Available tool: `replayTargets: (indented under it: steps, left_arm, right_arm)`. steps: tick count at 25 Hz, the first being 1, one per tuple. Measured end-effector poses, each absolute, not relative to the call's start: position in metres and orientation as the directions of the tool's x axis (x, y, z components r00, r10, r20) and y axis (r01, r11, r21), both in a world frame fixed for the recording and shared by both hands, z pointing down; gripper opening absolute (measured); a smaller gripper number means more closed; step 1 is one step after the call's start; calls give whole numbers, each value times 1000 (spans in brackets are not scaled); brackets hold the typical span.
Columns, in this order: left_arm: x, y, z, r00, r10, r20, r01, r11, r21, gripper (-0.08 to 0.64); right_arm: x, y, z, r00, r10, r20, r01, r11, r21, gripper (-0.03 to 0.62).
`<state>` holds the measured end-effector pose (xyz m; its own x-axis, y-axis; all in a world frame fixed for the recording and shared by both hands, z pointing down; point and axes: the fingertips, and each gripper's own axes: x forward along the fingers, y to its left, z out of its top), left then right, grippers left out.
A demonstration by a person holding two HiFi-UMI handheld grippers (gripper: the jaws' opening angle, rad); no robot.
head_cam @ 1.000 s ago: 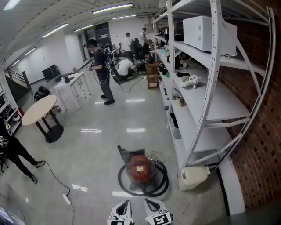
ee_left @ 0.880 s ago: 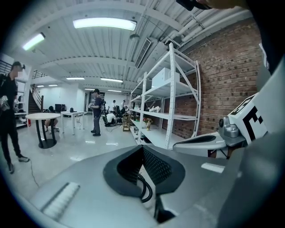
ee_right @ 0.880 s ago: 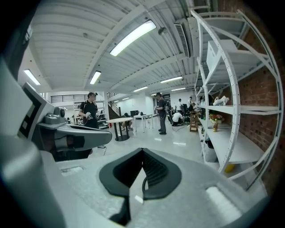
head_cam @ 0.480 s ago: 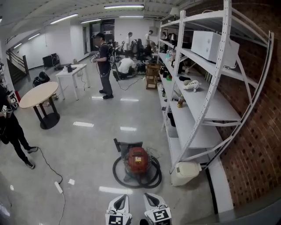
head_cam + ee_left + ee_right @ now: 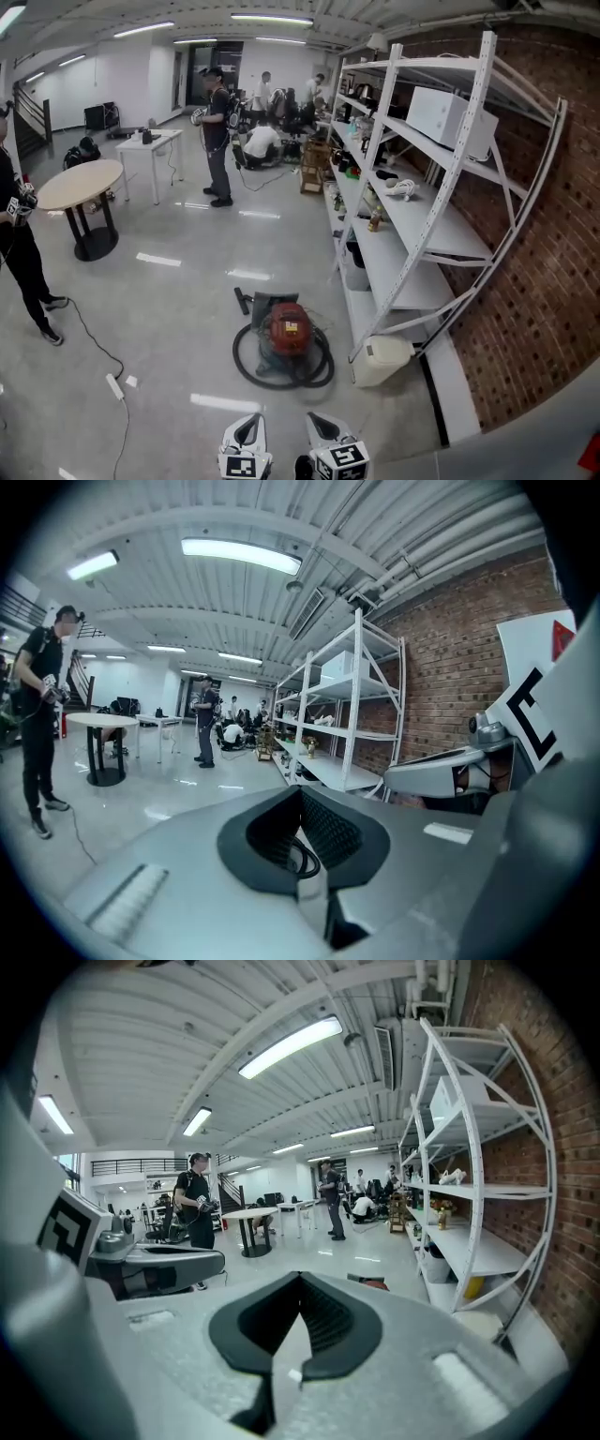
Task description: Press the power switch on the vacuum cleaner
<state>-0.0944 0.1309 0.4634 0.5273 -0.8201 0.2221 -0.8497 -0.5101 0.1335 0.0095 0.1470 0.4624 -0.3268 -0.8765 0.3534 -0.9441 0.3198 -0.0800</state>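
Facing the vacuum cleaner (image 5: 284,330)
Left gripper (image 5: 247,429) and right gripper (image 5: 324,427) are hovering well short of it, jaws closed on nothing, probably for a firm poke

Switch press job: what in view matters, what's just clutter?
Job: vacuum cleaner; black hose coiled round it; left claw and right claw, both shut, empty.
Lying about: power strip on floor; round table; shelf rack; white appliance by the rack's foot.
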Motion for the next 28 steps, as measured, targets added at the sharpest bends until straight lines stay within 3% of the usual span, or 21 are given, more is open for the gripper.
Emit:
replayTargets:
  steps: [11, 28]
  left_arm:
    - [-114, 164, 468, 511, -828, 229, -859, -498, 117, 15]
    - [-60, 169, 466, 489, -837, 245, -872, -468, 141, 15]
  right_arm:
    - [-7, 184, 462, -348, -868, 354, -936, 340, -89, -8]
    - [63, 191, 461, -333, -882, 333, -943, 323, -86, -9]
